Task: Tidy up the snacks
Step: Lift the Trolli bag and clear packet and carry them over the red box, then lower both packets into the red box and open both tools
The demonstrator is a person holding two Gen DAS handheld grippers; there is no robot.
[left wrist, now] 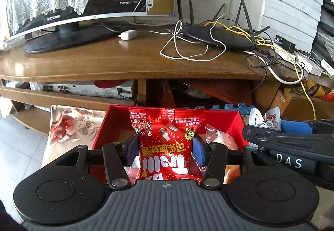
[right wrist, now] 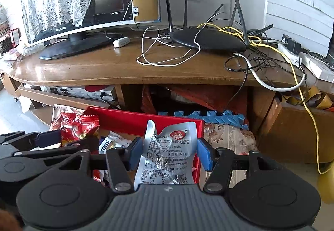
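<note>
My left gripper (left wrist: 165,148) is shut on a red candy packet (left wrist: 165,143) and holds it above the red box (left wrist: 117,115). My right gripper (right wrist: 168,150) is shut on a silver snack pouch (right wrist: 167,151) over the box's right side (right wrist: 129,119). The right gripper also shows at the right edge of the left wrist view (left wrist: 277,139), with its pouch (left wrist: 263,118) behind it. The left gripper shows at the left of the right wrist view (right wrist: 48,137), with the red packet (right wrist: 79,126). Several other snack packets (right wrist: 112,143) lie inside the box.
A wooden TV stand (left wrist: 129,59) stands just behind the box, with a monitor (left wrist: 68,1), a black router (left wrist: 217,37) and tangled cables (left wrist: 187,51). A floral cloth (left wrist: 68,124) lies under the box. Blue foam mat pieces (right wrist: 219,118) lie behind it.
</note>
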